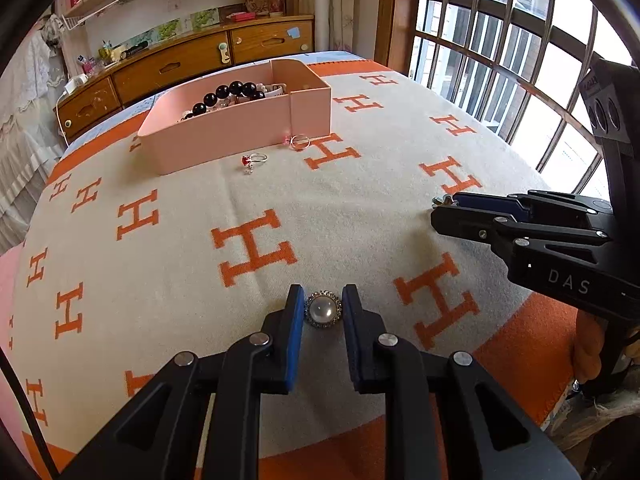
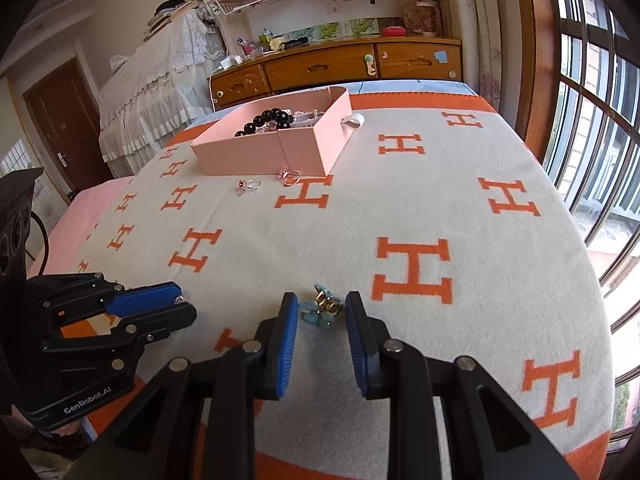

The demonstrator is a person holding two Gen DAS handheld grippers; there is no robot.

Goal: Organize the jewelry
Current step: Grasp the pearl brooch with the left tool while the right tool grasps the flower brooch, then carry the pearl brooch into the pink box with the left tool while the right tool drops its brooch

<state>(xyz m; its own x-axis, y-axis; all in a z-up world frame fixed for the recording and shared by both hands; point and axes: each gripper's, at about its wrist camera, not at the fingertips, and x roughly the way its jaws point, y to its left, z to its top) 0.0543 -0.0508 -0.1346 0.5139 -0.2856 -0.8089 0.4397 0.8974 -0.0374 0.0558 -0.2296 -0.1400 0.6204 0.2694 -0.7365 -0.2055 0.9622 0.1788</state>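
A pearl ring (image 1: 323, 310) with a sparkly rim lies on the H-patterned blanket (image 1: 360, 208). My left gripper (image 1: 323, 296) is shut on it, with both blue pads touching its sides. It also shows from the side, low on the left, as the left gripper (image 2: 185, 302). A blue flower ring (image 2: 322, 308) with a gold band sits between the pads of my right gripper (image 2: 321, 298), which is shut on it. That right gripper (image 1: 442, 207) reaches in from the right. A pink box (image 1: 240, 136) farther back holds black beads (image 1: 232, 92).
Two rings lie in front of the pink box (image 2: 260, 152): a red-stone ring (image 1: 252, 159) and a pink-stone ring (image 1: 298, 141). A wooden drawer unit (image 2: 340, 66) stands behind the bed. Barred windows (image 1: 500, 52) run along the right.
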